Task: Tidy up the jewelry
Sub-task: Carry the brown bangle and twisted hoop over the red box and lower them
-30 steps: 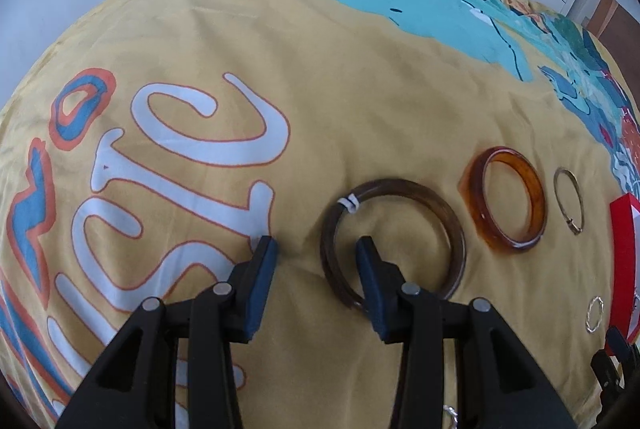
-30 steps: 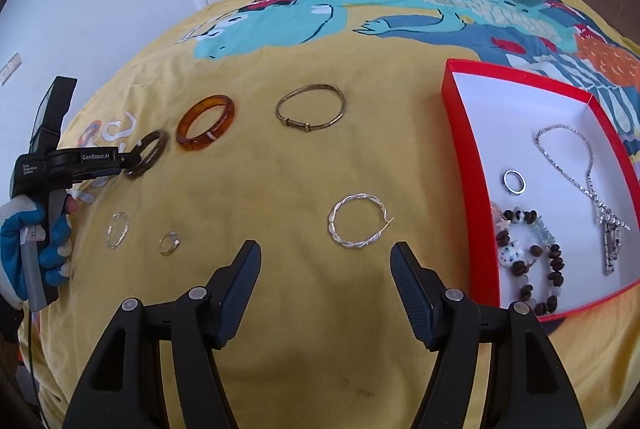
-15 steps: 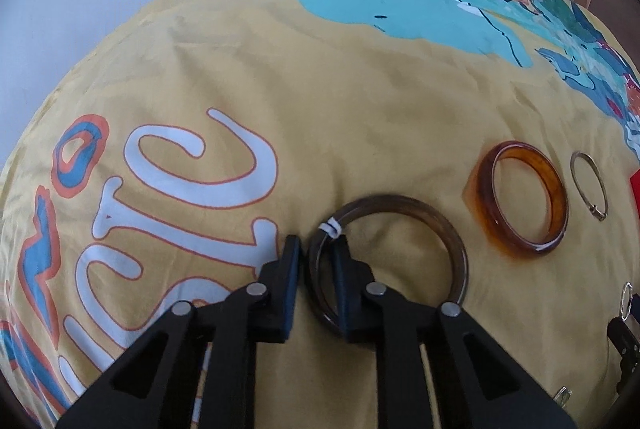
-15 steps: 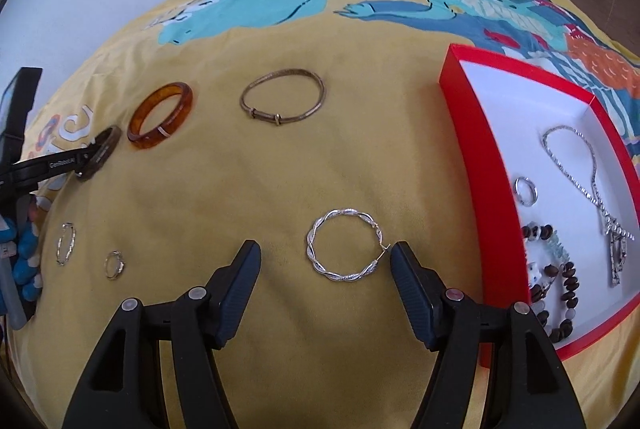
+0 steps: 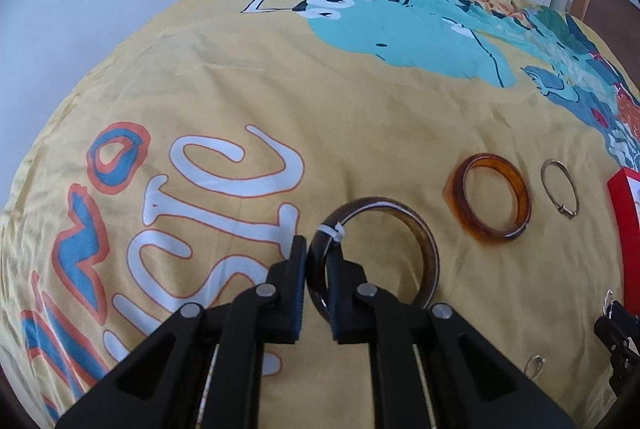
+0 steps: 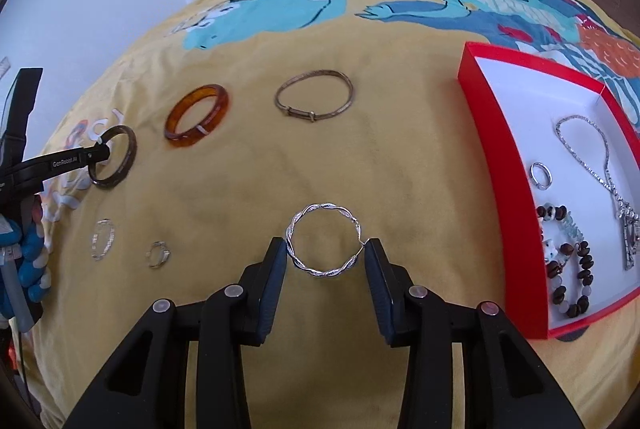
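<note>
- Two views, left wrist first: left gripper is pinched tight on the near-left rim of the dark brown bangle, which carries a white tie. Amber bangle sits at 2 o'clock, thin metal bangle beyond it, all on the yellow bedspread.
- Right wrist: right gripper has just been closing, its pads now touching both sides of the twisted silver hoop. Red tray at 3 o'clock holds a chain and beads; two small rings lie at 9 o'clock.
</note>
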`<action>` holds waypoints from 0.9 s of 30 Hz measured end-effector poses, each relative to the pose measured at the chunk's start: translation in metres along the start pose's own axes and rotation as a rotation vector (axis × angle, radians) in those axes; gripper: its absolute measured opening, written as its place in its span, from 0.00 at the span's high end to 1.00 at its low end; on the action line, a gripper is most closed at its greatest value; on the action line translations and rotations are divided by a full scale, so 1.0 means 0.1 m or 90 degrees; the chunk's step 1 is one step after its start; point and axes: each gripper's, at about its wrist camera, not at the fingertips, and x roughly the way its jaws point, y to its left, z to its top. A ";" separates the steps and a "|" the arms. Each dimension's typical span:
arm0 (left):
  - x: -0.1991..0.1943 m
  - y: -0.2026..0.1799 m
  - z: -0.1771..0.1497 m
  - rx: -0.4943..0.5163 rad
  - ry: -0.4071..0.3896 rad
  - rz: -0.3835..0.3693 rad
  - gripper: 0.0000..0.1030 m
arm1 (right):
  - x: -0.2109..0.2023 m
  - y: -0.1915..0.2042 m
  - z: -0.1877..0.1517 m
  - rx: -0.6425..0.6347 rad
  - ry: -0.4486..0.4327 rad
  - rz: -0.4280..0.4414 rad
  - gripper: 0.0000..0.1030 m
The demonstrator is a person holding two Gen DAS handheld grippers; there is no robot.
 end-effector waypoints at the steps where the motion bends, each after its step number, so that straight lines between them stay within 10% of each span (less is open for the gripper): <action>1: -0.06 0.01 0.00 0.000 -0.003 -0.001 0.92 | -0.06 0.02 0.00 -0.001 -0.005 0.004 0.61; 16: -1.12 -0.21 0.05 0.026 -0.077 -0.010 0.92 | -1.05 0.00 0.03 -0.007 -0.097 0.037 0.61; 27: -1.44 -1.43 0.11 0.105 -0.102 -0.100 0.92 | -1.38 -0.87 0.07 0.021 -0.126 -0.014 0.61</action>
